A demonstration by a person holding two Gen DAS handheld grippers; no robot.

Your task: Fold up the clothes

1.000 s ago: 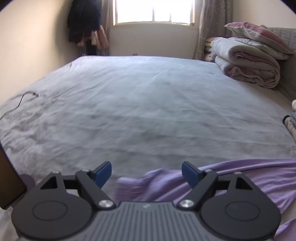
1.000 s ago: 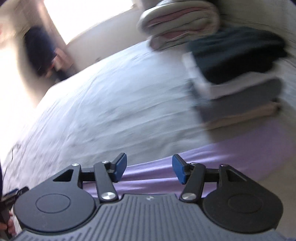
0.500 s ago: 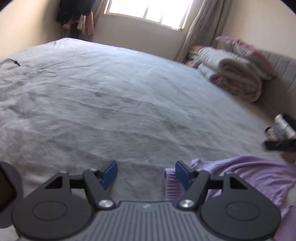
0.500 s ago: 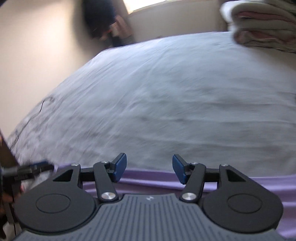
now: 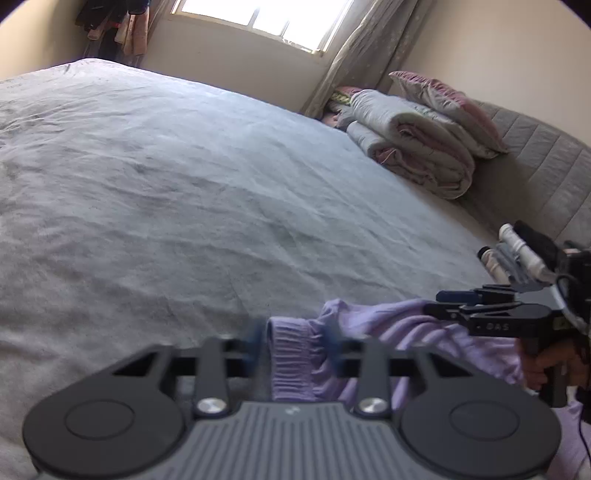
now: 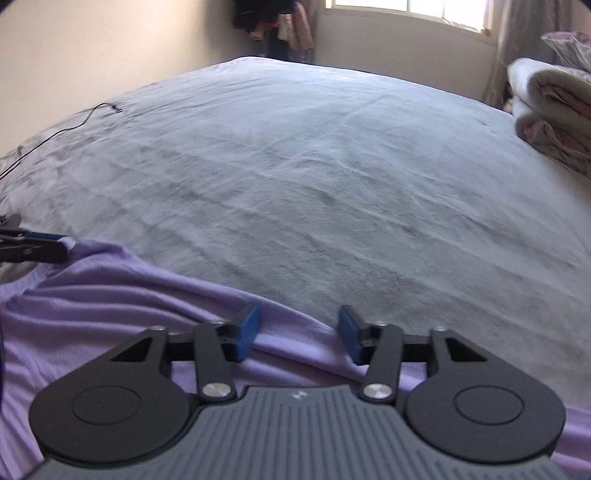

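A purple garment [image 5: 424, 332] lies crumpled at the near edge of the grey bed [image 5: 221, 184]. Its ribbed cuff [image 5: 291, 354] stands between the blurred fingers of my left gripper [image 5: 293, 341]. Those jaws are closing, and the pads touch the cuff's two sides. In the right wrist view my right gripper [image 6: 299, 334] hovers low over the garment's body [image 6: 110, 295]. Its jaws are closing with a fold of purple cloth between them, the pads clear of it. Each gripper shows in the other's view: the right gripper [image 5: 441, 302] at the far right, the left gripper [image 6: 61, 243] at the far left.
Folded quilts and a pillow [image 5: 417, 147] are piled at the back right against a grey headboard [image 5: 546, 166]. Rolled clothes [image 5: 517, 251] lie beyond the right gripper. A thin cable [image 6: 74, 122] trails over the bed's left side. Clothes [image 5: 110, 22] hang in the far corner.
Both grippers dropped toward the purple garment. The left one shifted onto the cuff and its jaws narrowed around it. The right one swung away from the clothes stack, rolled level, and narrowed slightly.
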